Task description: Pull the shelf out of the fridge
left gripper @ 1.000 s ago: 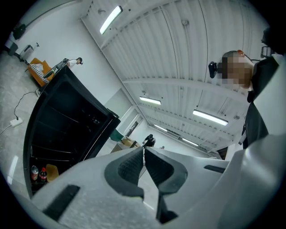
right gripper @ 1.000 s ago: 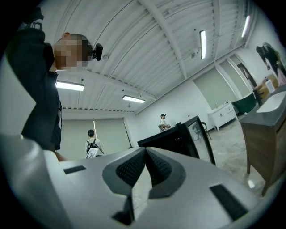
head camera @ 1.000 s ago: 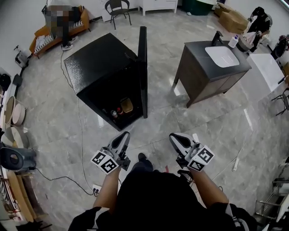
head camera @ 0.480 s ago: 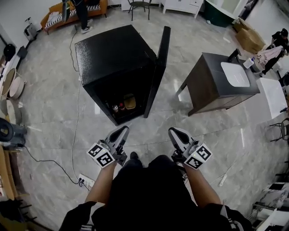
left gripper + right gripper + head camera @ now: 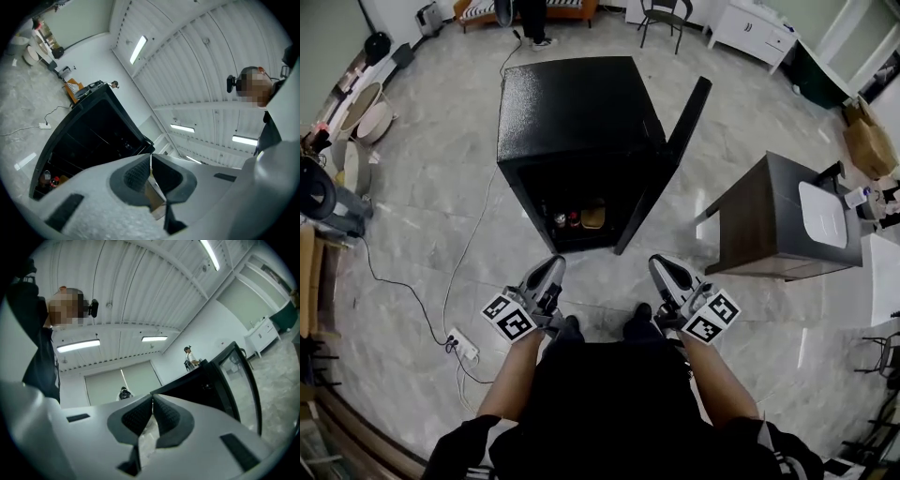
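Observation:
The black fridge (image 5: 572,103) stands on the floor ahead of me with its door (image 5: 667,155) swung open to the right. Its inside is dark; small cans (image 5: 566,220) and a yellow thing (image 5: 592,217) sit at the bottom. Faint shelf lines (image 5: 82,143) show inside it in the left gripper view. My left gripper (image 5: 555,265) and right gripper (image 5: 659,265) hover side by side short of the opening, touching nothing. The left gripper (image 5: 150,157) has its pads pressed together with nothing between them, and so does the right gripper (image 5: 153,399).
A dark cabinet with a white sink (image 5: 778,220) stands right of the door. A power strip (image 5: 461,345) with its cable lies on the floor at the left. A chair (image 5: 661,14), a white cupboard (image 5: 750,33) and a standing person (image 5: 530,14) are behind the fridge.
The fridge has shifted from the upper left to straight ahead and sits closer. Both grippers have swung round to face its opening and stayed shut.

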